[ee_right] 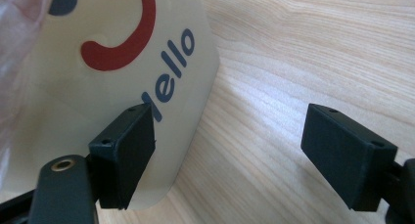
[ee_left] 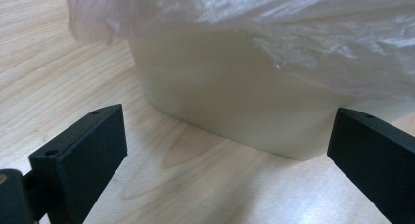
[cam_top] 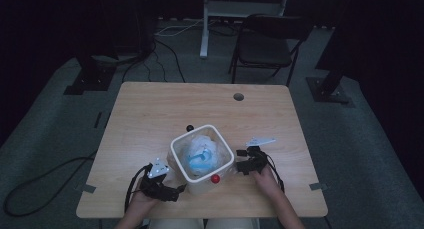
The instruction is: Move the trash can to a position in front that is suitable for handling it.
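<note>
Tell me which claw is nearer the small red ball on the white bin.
Right. The right claw sits just beside the red ball; the left claw is farther, at the white bin's opposite corner.

Cream bin (cam_top: 202, 159), upright near table's front edge, lined with white plastic bag (cam_top: 200, 148).

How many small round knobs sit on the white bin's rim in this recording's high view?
2. A black knob sits at the far-left corner of the bin, and a red knob at its near rim. Others may be hidden by the plastic liner.

Overhead, two close-ups — shared bin (cam_top: 202, 158).
</note>
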A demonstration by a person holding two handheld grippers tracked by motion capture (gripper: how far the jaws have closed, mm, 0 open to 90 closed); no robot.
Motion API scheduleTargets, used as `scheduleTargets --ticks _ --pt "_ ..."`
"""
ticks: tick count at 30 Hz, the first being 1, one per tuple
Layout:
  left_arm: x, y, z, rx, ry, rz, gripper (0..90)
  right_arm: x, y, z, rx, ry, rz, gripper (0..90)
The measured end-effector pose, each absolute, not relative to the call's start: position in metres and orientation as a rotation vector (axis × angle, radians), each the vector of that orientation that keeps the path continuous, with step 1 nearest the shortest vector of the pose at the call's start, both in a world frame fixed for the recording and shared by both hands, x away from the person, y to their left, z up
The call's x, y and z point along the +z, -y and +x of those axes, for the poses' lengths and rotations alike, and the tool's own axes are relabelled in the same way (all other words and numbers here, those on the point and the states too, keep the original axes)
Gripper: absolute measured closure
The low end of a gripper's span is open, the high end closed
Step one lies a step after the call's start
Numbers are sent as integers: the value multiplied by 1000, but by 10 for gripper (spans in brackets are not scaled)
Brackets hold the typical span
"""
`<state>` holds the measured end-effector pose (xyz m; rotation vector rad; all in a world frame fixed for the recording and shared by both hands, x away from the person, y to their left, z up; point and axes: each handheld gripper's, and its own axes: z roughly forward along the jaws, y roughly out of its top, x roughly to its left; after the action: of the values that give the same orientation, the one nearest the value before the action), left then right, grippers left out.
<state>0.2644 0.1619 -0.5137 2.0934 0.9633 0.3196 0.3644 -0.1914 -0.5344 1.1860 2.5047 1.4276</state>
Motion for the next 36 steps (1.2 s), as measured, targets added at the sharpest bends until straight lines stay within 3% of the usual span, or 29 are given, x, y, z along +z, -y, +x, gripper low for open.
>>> scheduleTargets --ticks 12,19,36 --pt "-517 -150 257 256 -904 2102 2 -534 204 361 1453 -2528 1163 200" --pt "-511 -153 255 269 -889 2067 2 -534 205 362 1428 -2493 1180 140" --pt "-524 -216 255 303 -993 2018 2 -534 233 336 1410 -2415 1259 136"
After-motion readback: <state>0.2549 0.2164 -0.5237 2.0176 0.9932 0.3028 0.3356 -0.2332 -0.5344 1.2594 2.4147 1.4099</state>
